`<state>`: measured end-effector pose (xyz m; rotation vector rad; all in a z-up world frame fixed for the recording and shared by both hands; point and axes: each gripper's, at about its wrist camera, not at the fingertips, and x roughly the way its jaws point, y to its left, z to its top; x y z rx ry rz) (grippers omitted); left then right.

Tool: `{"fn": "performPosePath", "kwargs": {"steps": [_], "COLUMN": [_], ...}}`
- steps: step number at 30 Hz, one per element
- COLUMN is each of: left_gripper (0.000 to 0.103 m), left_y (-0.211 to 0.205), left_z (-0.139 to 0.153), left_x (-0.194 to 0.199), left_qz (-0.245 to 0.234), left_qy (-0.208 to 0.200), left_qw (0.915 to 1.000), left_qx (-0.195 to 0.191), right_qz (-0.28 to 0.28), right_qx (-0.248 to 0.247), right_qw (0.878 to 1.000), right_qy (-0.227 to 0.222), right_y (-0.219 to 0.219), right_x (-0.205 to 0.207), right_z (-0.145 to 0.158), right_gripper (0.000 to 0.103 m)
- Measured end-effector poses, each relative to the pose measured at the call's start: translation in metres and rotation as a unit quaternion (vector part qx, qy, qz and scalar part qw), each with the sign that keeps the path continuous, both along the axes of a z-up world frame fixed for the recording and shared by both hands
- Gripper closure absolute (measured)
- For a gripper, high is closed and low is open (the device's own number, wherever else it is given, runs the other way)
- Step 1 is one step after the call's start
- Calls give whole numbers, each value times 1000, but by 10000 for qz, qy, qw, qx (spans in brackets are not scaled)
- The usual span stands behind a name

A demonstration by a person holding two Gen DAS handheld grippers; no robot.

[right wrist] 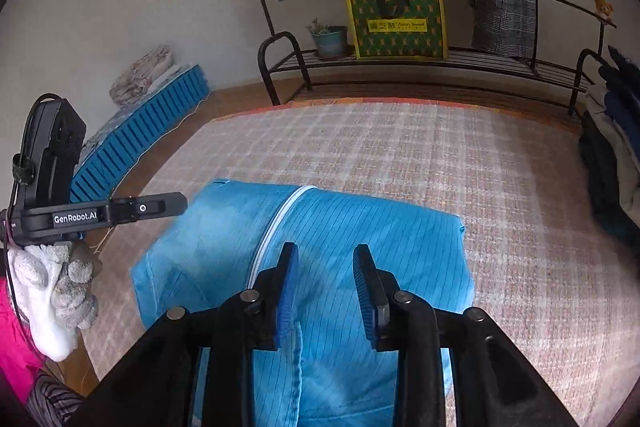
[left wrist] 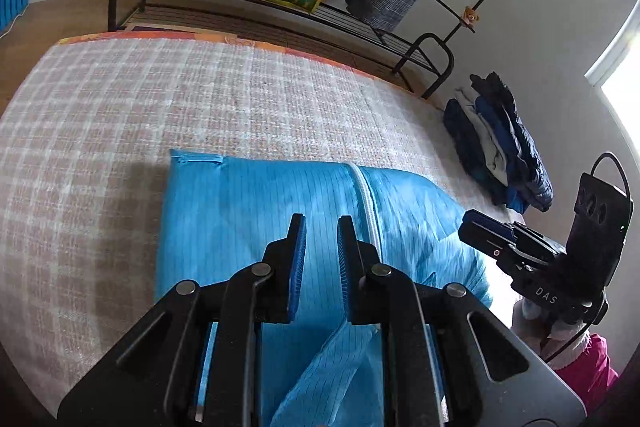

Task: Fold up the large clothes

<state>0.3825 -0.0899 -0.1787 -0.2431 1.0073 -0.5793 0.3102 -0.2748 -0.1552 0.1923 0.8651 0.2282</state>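
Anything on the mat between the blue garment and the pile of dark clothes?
Nothing: only bare checked mat separates the blue garment from the pile of dark clothes, shown in the left wrist view.

A folded garment (right wrist: 340,251) is lying on the mat (right wrist: 500,187) near its front edge, with its zipper (right wrist: 276,223) running front to back. Both grippers are hovering over the garment's near part, the left gripper (left wrist: 322,259) to the left of the right gripper (right wrist: 326,287). Beyond the mat's far edge a rack (right wrist: 460,63) is standing, bearing a potted plant (right wrist: 330,39) left of a box (right wrist: 400,23), while a clothes pile (left wrist: 500,143) is lying off the mat's right edge.
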Motion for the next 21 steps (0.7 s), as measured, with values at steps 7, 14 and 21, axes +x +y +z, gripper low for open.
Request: {"fn": "performPosePath", "kwargs": {"steps": [7,14,21], "left_gripper": [90,93,93], "left_y": [-22,-1,46], "left_z": [-52,-73,-41], "left_x": [43,45,11], "left_qz": [-19,26,347], "left_qy": [502,643,379], "left_qw": [9977,9975,9987], "left_qx": [446,273,-58], "right_qz": [-4,81,123], "right_qx": [-331,-666,-137], "right_qw": [9974,9934,9971], "right_qy": [638,931,735], "right_y": [-10,-13,-40], "right_x": [43,45,-3], "right_z": [-51,-68,-32], "right_gripper": [74,77,75]}}
